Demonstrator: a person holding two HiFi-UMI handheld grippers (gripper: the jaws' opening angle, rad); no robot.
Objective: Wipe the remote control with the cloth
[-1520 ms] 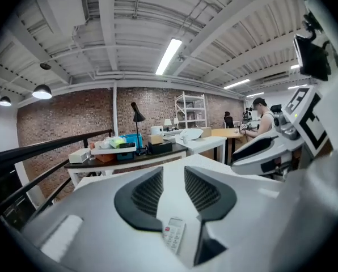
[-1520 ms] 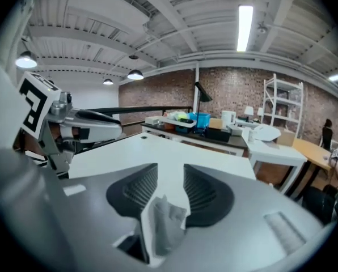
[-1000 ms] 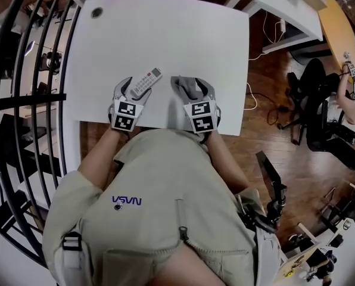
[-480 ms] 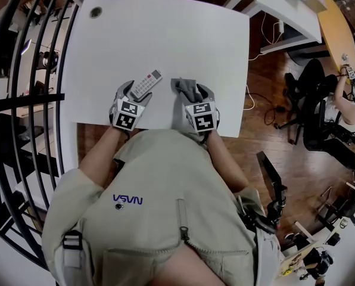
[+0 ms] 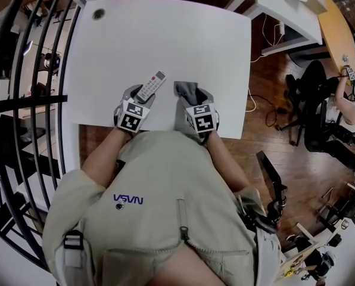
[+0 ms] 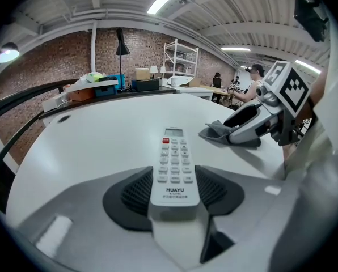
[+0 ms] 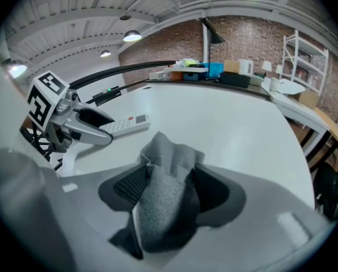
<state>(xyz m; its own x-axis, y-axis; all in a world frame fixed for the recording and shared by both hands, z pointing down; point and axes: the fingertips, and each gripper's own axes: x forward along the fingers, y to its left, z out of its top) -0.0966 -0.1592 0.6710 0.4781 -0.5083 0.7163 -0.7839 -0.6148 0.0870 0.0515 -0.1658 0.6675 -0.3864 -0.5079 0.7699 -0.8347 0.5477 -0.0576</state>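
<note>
A white remote control (image 5: pixel 152 86) lies on the white table (image 5: pixel 165 34) near its front edge, buttons up. My left gripper (image 5: pixel 136 95) has its jaws closing around the remote's near end (image 6: pixel 173 166), and both dark pads (image 6: pixel 129 192) lie against its sides. A grey cloth (image 5: pixel 186 90) sits bunched just right of the remote. My right gripper (image 5: pixel 195 97) stands wide over it; the cloth (image 7: pixel 166 197) rises between the jaws, and the left pad (image 7: pixel 129 187) shows bare beside it. The two grippers are side by side, a hand's width apart.
A round cable hole (image 5: pixel 98 14) is at the table's far left corner. Black railings (image 5: pixel 22 100) run along the left. A second desk (image 5: pixel 290 11) and a seated person (image 5: pixel 344 100) are off to the right, over a wooden floor.
Both grippers have sunk toward the tabletop. The left jaws have narrowed around the remote's near end. The right jaws have widened around the cloth.
</note>
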